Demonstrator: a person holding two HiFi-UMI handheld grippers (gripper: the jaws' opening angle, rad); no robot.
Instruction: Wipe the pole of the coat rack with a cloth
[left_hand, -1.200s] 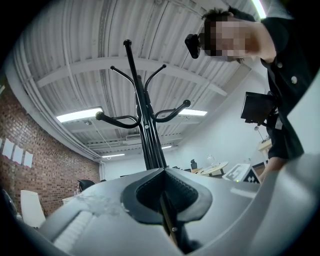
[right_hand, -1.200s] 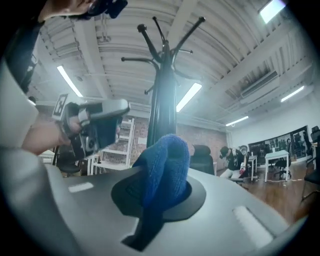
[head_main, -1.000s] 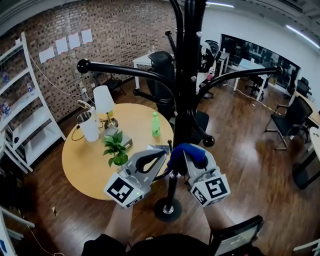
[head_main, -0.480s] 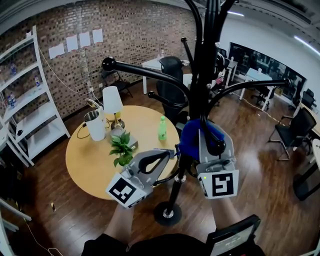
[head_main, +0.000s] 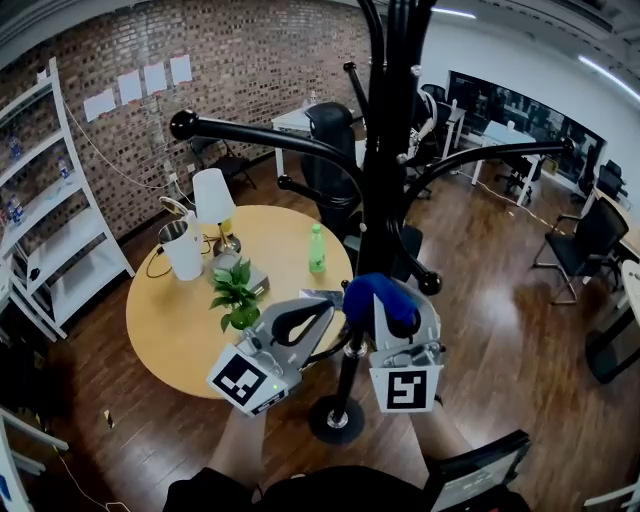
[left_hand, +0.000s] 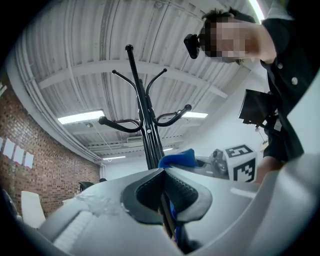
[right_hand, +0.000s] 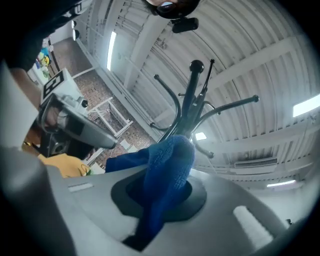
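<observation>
Brick wall (head_main: 240, 60) with paper sheets (head_main: 145, 80); wooden floor (head_main: 480, 270); round wooden table (head_main: 170, 330) bearing lamp (head_main: 210, 200), white jug (head_main: 182, 252), potted plant (head_main: 235, 297), green bottle (head_main: 316, 248); white shelf (head_main: 50, 235) at left; black office chairs (head_main: 578, 240) at right; ceiling strip lights (head_main: 607, 70).

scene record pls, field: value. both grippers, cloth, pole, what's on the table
left gripper: jaws together, nothing clearly held, tip close to the pole
right gripper: shut on the cloth
cloth: blue, bunched, against the lower pole in the head view
pole: black, upright, curved hooks branching off
base: round, on dark wood floor
table: round, wooden, behind the rack
on table: green bottle, plant, lamp, white jug
</observation>
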